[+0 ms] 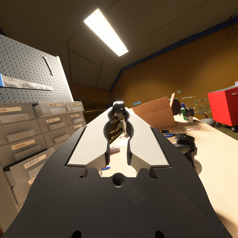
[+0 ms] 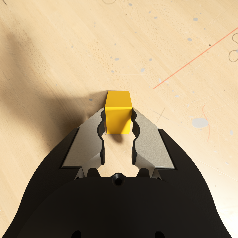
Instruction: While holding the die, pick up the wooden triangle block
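Observation:
My left gripper [image 1: 118, 109] is shut on a small black die [image 1: 118, 107] with white pips, pinched at the fingertips and held up in the air above the workbench. In the right wrist view my right gripper [image 2: 118, 108] points down at the bench top. The yellow wooden triangle block [image 2: 118, 99] sits ridge-up between its fingers. Both fingertips [image 2: 103, 109] touch the block's sides at the ridge. I cannot tell whether the block is off the surface. The right gripper also shows farther off in the left wrist view [image 1: 184, 143], low over the bench.
A grey drawer cabinet [image 1: 25, 128] and a pegboard [image 1: 32, 72] stand to the left. An open cardboard box [image 1: 154, 113], a green spray can [image 1: 183, 113] and a screwdriver [image 1: 170, 131] lie on the bench [image 1: 212, 167]. A red cabinet [image 1: 224, 108] stands to the right.

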